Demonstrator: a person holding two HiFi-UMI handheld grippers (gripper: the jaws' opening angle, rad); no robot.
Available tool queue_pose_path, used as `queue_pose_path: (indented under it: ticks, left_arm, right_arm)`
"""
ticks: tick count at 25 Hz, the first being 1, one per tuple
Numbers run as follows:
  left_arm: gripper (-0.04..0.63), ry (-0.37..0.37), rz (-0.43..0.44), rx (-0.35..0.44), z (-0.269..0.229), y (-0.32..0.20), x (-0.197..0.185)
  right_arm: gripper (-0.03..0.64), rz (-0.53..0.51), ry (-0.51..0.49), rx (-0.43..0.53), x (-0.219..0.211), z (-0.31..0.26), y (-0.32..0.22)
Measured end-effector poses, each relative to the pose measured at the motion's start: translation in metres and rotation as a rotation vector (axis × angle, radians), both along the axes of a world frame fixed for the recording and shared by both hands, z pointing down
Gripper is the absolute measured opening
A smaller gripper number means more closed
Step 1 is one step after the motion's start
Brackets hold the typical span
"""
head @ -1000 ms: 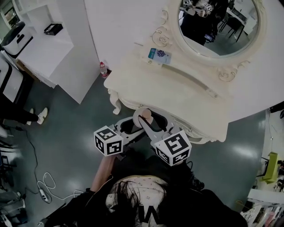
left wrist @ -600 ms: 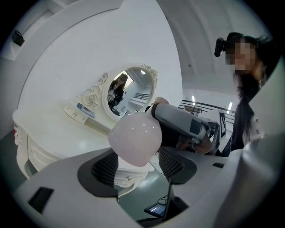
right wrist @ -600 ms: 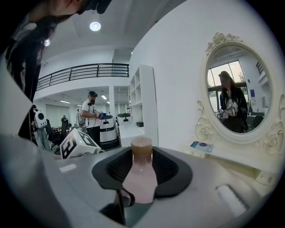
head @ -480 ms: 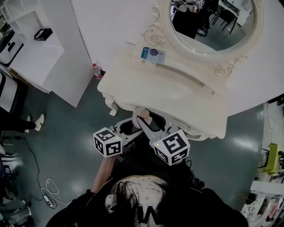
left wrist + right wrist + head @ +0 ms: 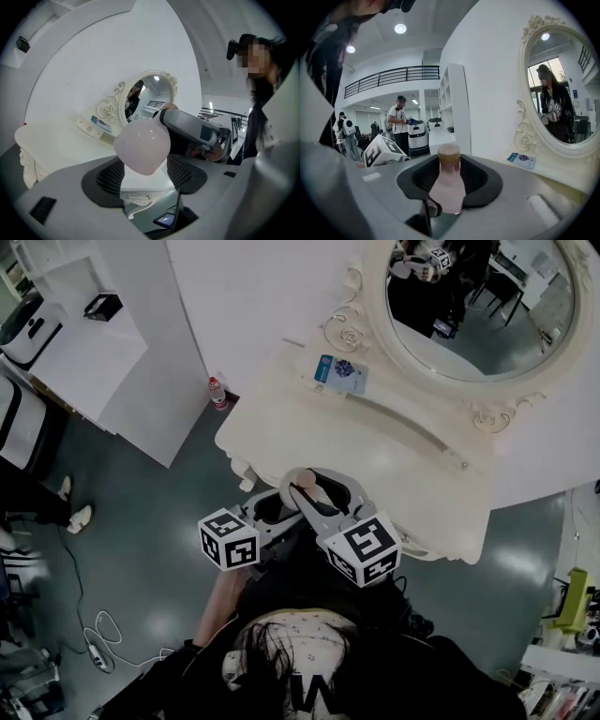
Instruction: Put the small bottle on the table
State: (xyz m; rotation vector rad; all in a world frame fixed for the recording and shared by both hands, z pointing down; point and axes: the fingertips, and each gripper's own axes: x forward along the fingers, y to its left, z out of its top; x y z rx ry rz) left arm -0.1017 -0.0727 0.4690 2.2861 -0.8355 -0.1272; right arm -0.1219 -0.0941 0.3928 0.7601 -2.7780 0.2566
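Note:
A small pale pink bottle [image 5: 303,489] with a brown cap hangs just off the front edge of the cream dressing table [image 5: 394,460]. In the right gripper view the bottle [image 5: 447,180] stands upright between the black pads, and my right gripper [image 5: 448,187] is shut on it. In the left gripper view the bottle's round body [image 5: 142,145] fills the gap between the pads, and my left gripper [image 5: 145,174] is shut on it too. The right gripper's grey finger [image 5: 190,127] reaches in from the upper right. Seen from the head, the left gripper [image 5: 274,510] and right gripper [image 5: 314,495] meet at the bottle.
An oval ornate mirror [image 5: 478,306] stands at the back of the table, with a small blue card [image 5: 341,374] in front of it. A white cabinet [image 5: 112,352] and a red-capped bottle [image 5: 217,392] on the floor are to the left. Cables [image 5: 98,638] lie on the floor.
Both grippers and the bottle keep the same pose near the table's front edge. Only the head view has swayed a little.

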Motion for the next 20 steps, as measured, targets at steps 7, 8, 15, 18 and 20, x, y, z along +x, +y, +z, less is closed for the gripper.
queue_pose_path:
  ticks: [7,8,15,18,20]
  left_arm:
    - [0.265,0.000,-0.008,-0.015,0.003,-0.040,0.001]
    - [0.265,-0.003,-0.008,-0.015,0.003,-0.045,0.001]
    - [0.265,-0.010,-0.009,-0.016,-0.001,-0.078,0.008]
    - [0.265,-0.026,-0.005,-0.013,0.001,-0.092,0.011]
    - [0.265,-0.038,0.001,-0.013,0.003,-0.099,0.013]
  right_arm:
    - [0.149,-0.016,0.009,-0.025,0.001,0.003,-0.041]
    - [0.149,-0.021,0.012,-0.027,0.001,0.003,-0.046]
    - [0.149,-0.014,-0.028,-0.058,0.011,0.000,-0.082]
    - [0.147,-0.012,-0.045,-0.072,0.016,0.002,-0.096]
    - [0.147,-0.009,-0.058,-0.079,0.019,0.004,-0.104]
